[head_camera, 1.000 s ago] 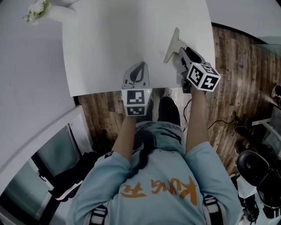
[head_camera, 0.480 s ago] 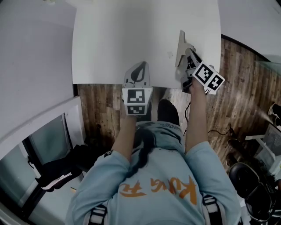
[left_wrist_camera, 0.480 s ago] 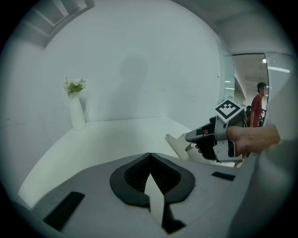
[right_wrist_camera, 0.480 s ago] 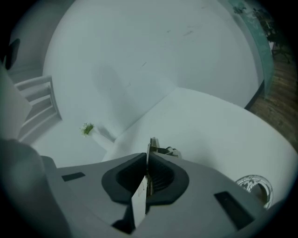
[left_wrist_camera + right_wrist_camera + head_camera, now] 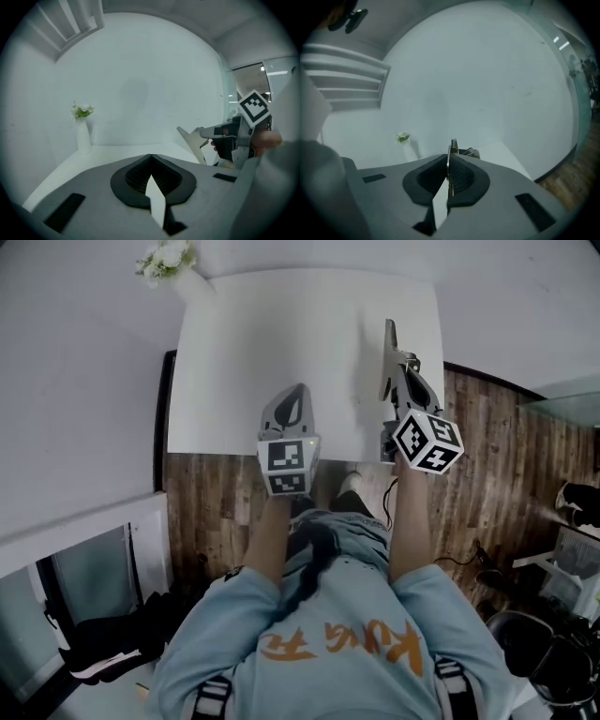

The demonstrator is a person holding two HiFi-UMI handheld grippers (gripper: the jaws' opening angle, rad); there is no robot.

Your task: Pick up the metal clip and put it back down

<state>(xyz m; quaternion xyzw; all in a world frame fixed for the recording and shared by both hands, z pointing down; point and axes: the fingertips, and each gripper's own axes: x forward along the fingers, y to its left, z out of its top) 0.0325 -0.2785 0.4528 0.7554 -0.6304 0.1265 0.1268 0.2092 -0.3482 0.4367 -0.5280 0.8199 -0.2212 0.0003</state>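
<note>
Both forearms reach forward over the near edge of the white bench (image 5: 244, 352); the left tongs (image 5: 296, 392) point away from the person, pads together on nothing; the right tongs (image 5: 387, 334) reach farther out, closing on the metal clip (image 5: 452, 145); it stands on edge between their pads, long axis along the tongs, nose past the tips; thin, silvery, wire loops just right of the tips.
</note>
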